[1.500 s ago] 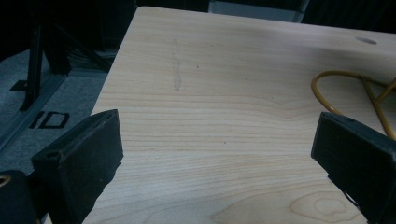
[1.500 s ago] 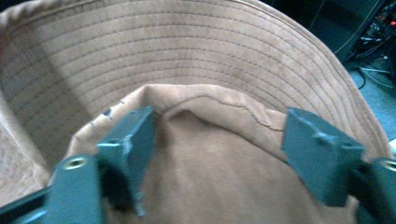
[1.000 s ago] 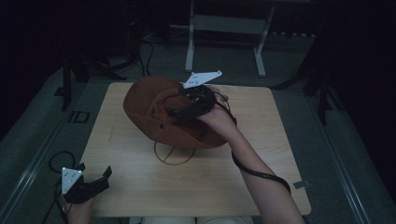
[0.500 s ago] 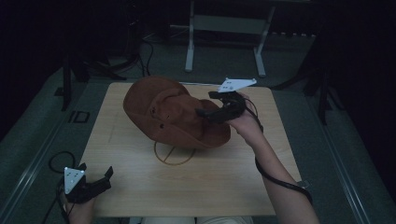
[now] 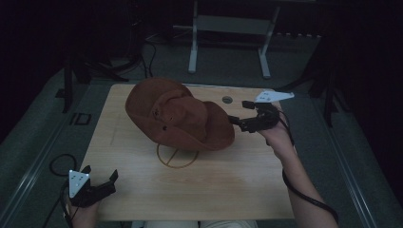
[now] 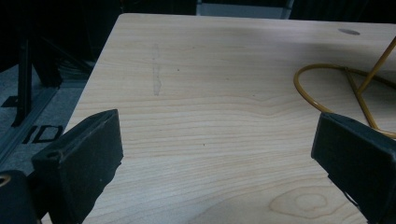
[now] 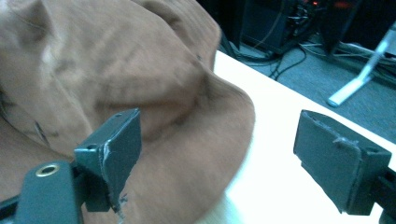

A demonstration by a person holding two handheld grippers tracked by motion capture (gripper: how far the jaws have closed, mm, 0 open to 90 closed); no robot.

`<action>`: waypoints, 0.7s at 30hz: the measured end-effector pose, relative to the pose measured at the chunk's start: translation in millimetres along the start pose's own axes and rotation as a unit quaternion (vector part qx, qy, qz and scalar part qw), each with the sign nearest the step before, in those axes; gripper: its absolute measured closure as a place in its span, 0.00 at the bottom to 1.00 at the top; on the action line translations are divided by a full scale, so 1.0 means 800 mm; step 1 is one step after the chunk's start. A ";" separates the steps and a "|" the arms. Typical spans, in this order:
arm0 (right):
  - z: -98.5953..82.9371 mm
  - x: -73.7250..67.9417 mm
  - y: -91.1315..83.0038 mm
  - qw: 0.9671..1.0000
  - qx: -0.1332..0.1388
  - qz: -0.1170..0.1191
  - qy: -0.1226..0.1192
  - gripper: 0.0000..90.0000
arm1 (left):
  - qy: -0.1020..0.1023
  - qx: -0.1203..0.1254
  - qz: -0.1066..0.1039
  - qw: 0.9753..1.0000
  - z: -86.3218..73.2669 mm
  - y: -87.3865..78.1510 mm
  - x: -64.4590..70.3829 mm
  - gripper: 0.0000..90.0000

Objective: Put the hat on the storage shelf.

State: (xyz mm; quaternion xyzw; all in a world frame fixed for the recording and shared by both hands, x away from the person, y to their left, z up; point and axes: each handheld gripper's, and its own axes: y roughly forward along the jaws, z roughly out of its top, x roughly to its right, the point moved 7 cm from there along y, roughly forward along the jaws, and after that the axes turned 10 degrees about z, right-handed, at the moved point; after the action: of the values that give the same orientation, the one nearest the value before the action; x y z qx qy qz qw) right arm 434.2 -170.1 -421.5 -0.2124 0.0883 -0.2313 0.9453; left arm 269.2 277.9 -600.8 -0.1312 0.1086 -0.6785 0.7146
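the brown hat (image 5: 178, 116) fills the upper middle of the table (image 5: 214, 190), with a yellow wire stand (image 5: 177, 156) under it. the whole lower half lies bare. the right claw (image 5: 241, 114) sits just beside the brim at right, jaws apart.

Rust-brown brimmed hat (image 5: 178, 114) with darker creases at frame centre, pale wood-grain table (image 5: 199, 185), mustard-yellow wire stand (image 6: 348, 84) at right of left gripper view, black right gripper (image 5: 240, 115) under grey plate, black left gripper (image 5: 100, 174) lower left
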 end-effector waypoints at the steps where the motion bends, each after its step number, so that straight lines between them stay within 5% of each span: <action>1: -0.005 0.003 -0.004 1.000 -0.001 -0.002 0.003 0.17 | 0.000 -0.001 0.001 1.000 0.000 0.000 0.000 0.03; 10: -0.070 0.032 -0.036 0.998 0.016 -0.022 0.048 0.17 | -0.003 -0.004 0.005 1.000 -0.002 0.000 -0.002 0.03; 21: -0.163 0.042 -0.046 0.996 0.016 -0.031 0.084 0.17 | 0.005 -0.007 0.003 1.000 -0.003 0.001 0.002 0.03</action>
State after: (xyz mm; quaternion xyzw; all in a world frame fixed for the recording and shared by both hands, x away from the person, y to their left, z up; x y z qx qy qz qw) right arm 414.6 -262.7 -524.0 -0.1799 0.1568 -0.2792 0.9301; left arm 269.5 276.2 -603.5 -0.1329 0.1171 -0.6763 0.7151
